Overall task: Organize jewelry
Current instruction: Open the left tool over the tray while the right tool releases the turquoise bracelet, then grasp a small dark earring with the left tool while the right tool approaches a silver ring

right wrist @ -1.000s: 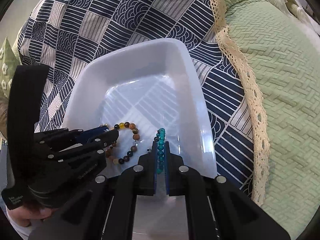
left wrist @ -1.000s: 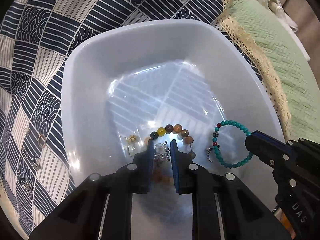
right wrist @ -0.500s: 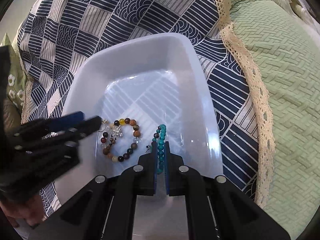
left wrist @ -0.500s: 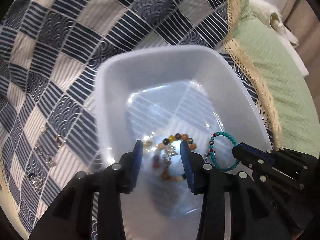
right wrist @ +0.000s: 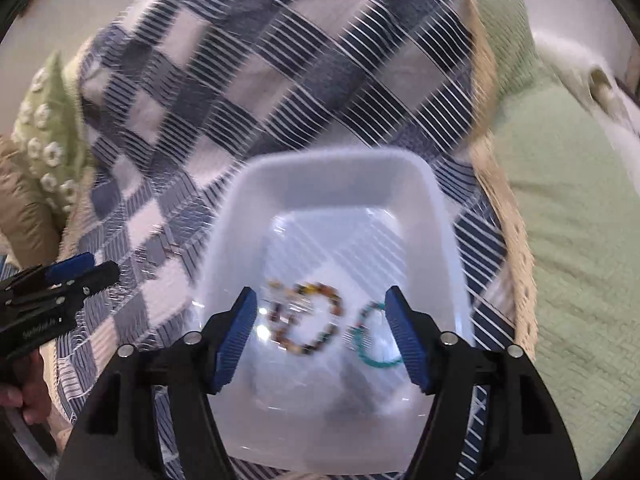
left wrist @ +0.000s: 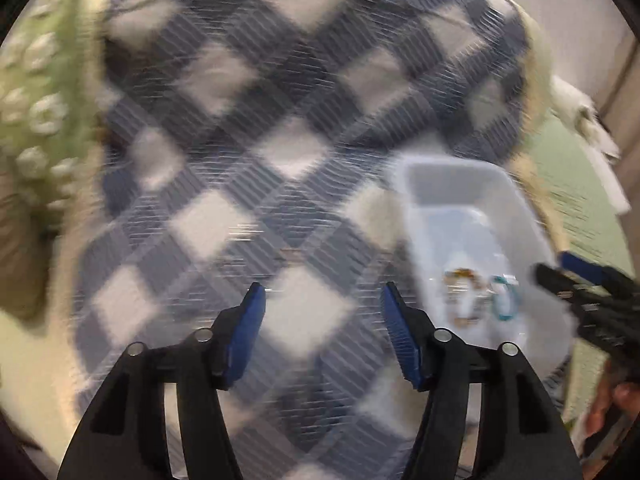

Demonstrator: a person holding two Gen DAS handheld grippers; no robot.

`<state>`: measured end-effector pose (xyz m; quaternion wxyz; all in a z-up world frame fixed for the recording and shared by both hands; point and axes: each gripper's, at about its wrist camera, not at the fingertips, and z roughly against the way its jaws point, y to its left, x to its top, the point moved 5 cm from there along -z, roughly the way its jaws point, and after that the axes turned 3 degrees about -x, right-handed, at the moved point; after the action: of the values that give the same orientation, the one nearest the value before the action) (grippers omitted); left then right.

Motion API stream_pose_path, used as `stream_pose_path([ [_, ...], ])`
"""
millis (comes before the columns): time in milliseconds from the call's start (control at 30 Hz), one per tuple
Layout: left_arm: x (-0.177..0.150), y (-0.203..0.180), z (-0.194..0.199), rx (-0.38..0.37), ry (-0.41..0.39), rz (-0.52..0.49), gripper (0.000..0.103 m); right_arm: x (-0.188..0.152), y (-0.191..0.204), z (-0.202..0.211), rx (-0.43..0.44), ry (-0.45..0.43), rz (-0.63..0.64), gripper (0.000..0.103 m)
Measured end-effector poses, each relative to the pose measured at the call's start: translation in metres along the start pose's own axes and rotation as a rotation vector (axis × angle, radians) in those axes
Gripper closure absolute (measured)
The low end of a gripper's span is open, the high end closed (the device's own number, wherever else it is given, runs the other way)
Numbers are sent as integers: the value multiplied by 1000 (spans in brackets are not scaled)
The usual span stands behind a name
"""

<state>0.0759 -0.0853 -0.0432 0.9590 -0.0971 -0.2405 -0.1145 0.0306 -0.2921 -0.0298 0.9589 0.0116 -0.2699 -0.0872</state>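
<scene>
A white plastic tray (right wrist: 332, 184) sits on a navy and white patchwork cloth (right wrist: 280, 60). In it lie a brown multicolour bead bracelet (right wrist: 316, 320) and a turquoise bead bracelet (right wrist: 370, 346). My right gripper (right wrist: 322, 332) is open and empty above the tray's near half. My left gripper (left wrist: 322, 334) is open and empty over the cloth, left of the tray (left wrist: 472, 200); that view is blurred by motion. The bracelets show blurred in the left wrist view: brown (left wrist: 464, 296), turquoise (left wrist: 506, 298). Each gripper shows in the other's view: the left (right wrist: 76, 270), the right (left wrist: 580, 276).
A green textured bedspread (right wrist: 568, 220) with a cream lace edge (right wrist: 516, 248) lies right of the cloth. A green flower-patterned cushion (right wrist: 48, 132) is at the far left. Small jewelry pieces (right wrist: 160, 250) lie blurred on the cloth left of the tray.
Both grippers have opened. The right let go of the turquoise bracelet, which now lies in the tray. The left swung away to the left over the cloth; the right has risen.
</scene>
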Motion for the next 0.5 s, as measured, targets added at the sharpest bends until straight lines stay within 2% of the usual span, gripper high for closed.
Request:
stream_pose_path([
  [133, -11, 63, 7, 92, -7, 80, 42, 11, 46, 9, 43, -23, 44, 22],
  [200, -16, 87, 2, 132, 7, 108, 37, 15, 64, 7, 60, -17, 55, 22],
  [300, -25, 115, -17, 259, 41, 88, 33, 22, 92, -1, 75, -2, 60, 21],
  [367, -33, 127, -36, 253, 85, 113, 33, 27, 110, -12, 64, 6, 76, 21],
  [433, -39, 131, -54, 183, 123, 156, 34, 28, 121, -23, 62, 19, 79, 21],
  [500, -41, 129, -68, 156, 158, 160, 36, 28, 128, -35, 65, 38, 67, 21],
])
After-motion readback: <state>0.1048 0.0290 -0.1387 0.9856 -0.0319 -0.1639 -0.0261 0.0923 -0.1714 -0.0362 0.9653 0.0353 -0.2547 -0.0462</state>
